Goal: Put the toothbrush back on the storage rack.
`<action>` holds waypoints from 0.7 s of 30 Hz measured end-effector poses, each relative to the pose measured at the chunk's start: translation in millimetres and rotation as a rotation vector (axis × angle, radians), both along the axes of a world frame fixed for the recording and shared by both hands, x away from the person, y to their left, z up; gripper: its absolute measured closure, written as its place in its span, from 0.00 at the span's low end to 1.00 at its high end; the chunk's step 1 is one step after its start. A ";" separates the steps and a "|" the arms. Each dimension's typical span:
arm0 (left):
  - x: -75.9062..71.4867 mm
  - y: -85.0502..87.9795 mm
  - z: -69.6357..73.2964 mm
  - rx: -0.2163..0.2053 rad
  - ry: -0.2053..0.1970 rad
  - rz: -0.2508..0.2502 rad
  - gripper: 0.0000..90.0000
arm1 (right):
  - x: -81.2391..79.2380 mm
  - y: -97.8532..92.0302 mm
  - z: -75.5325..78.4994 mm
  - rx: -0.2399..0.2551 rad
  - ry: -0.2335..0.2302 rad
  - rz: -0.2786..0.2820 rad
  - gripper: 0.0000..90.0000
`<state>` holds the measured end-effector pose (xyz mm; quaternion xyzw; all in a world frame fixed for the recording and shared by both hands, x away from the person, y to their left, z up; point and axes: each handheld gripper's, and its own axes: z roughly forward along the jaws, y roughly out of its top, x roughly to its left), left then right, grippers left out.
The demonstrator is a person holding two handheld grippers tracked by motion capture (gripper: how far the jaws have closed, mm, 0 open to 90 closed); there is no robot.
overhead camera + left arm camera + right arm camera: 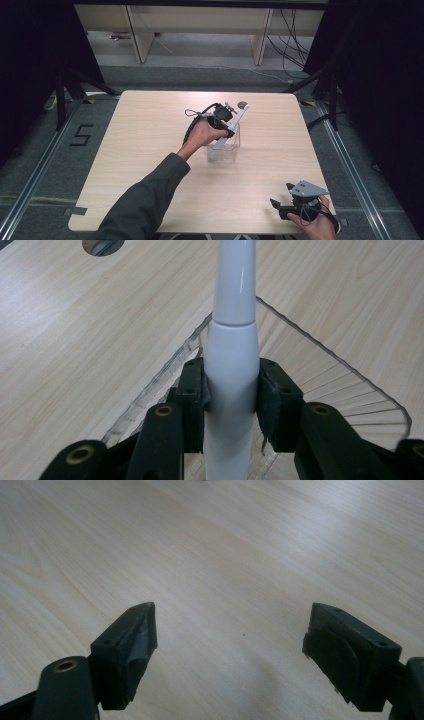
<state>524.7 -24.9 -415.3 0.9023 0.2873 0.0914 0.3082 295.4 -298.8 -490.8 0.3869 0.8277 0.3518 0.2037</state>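
My left gripper (229, 129) is shut on a white, smooth, rod-shaped handle (235, 125), which slants up toward the far right. In the left gripper view both pads press the handle (232, 340) at its thicker lower part. Below it stands a clear plastic box (224, 150), and the handle's lower end reaches into it. The box's rim (320, 347) curves around behind the left gripper (231, 390). My right gripper (281, 195) rests near the table's front right corner, held by a hand. Seen along its own jaws, the right gripper (230, 635) is open over bare wood.
A small dark round hole (242, 104) sits in the light wooden tabletop (150, 150) just beyond the handle's tip, also seen as the hole (102, 245). Dark stands and cables line the floor around the table.
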 end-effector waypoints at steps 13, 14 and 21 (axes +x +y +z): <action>-3.3 7.9 7.9 -0.018 0.003 0.001 0.59 | 1.8 -0.9 -0.5 -0.006 -0.015 0.019 0.23; -4.5 8.2 9.4 -0.023 0.008 0.009 0.58 | 1.8 -0.9 -0.6 -0.007 -0.014 0.018 0.23; -8.2 16.6 23.3 -0.058 -0.023 0.031 0.49 | 0.3 0.4 -0.8 0.001 -0.002 0.002 0.23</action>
